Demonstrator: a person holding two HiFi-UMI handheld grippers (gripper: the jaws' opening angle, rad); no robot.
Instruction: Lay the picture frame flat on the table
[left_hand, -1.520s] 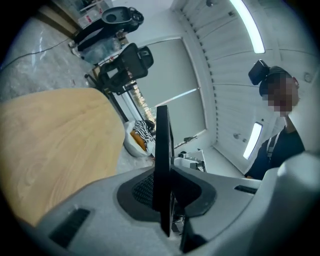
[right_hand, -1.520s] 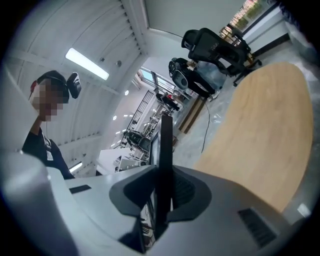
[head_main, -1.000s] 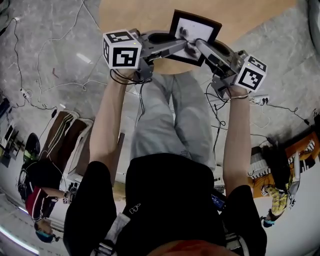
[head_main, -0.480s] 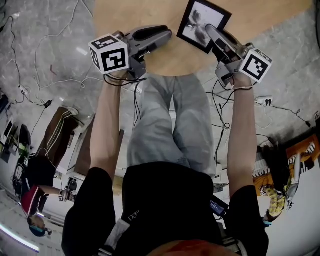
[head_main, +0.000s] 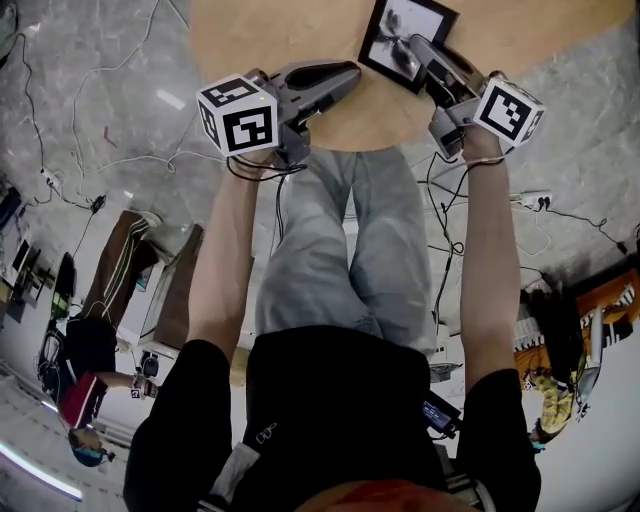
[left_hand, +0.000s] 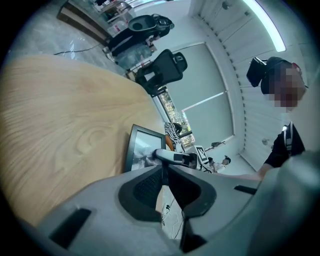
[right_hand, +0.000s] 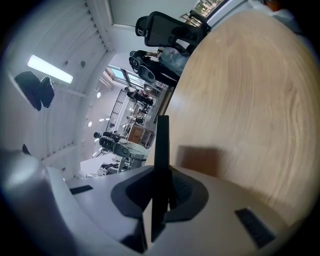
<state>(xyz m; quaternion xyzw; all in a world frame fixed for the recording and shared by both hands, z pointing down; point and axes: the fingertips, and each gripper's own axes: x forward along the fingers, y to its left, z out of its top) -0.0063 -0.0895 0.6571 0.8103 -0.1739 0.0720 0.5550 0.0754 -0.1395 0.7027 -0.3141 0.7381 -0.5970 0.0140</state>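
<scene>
The black picture frame (head_main: 388, 30) with a grey print is over the near right part of the round wooden table (head_main: 260, 30). My right gripper (head_main: 414, 48) comes in from the frame's near side, and its jaws are closing with the frame's edge (right_hand: 161, 145) pinched between them. In the right gripper view the frame stands edge-on, rising out of the jaws above the tabletop (right_hand: 250, 100). My left gripper (head_main: 350, 72) is shut and holds nothing, hovering at the table's near edge to the left of the frame (left_hand: 142, 150). The left gripper view shows its jaws (left_hand: 164, 170) together.
Cables (head_main: 100, 150) and a power strip (head_main: 525, 200) lie on the marble floor around the table. Bags (head_main: 120, 270) sit on the floor at left. A black office chair (left_hand: 162, 70) stands beyond the table, and a person (left_hand: 285, 130) stands to the right in the left gripper view.
The left gripper has come off the frame and drawn back to the left. The right gripper has carried the frame farther over the table and turned it.
</scene>
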